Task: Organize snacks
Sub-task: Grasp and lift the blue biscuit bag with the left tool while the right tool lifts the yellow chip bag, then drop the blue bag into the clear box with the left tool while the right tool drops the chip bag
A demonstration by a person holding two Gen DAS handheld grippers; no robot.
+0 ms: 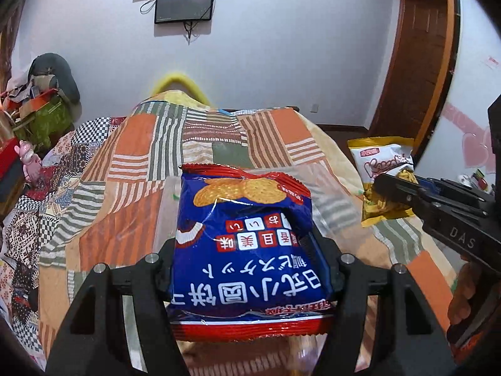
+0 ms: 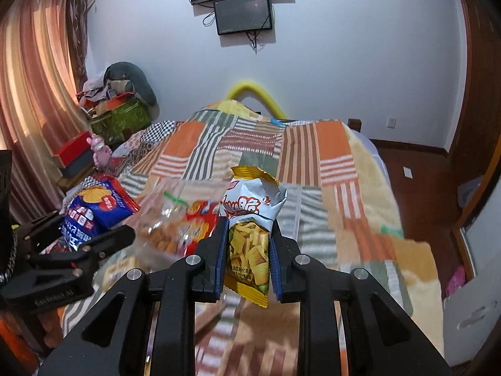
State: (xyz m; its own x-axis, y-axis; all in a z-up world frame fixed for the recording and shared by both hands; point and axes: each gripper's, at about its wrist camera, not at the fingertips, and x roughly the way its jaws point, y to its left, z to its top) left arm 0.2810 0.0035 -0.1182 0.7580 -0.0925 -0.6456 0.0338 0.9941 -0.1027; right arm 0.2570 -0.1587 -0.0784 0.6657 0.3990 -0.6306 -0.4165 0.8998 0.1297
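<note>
Both snack bags lifted clear of the bed (image 1: 131, 163).
Left gripper (image 1: 250, 269) pinches the blue bag (image 1: 247, 250); right gripper (image 2: 249, 250) squeezes the yellow bag (image 2: 250, 238). Carrying step, I'd say; next needs a spot, perhaps the clear bag (image 2: 162, 219) at ten o'clock.

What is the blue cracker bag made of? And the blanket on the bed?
The blue cracker bag looks like thin glossy plastic film: it shines, creases sharply and has crimped ends. The patchwork blanket looks like soft woven cloth, matte and rumpled, probably cotton, though that is uncertain.
</note>
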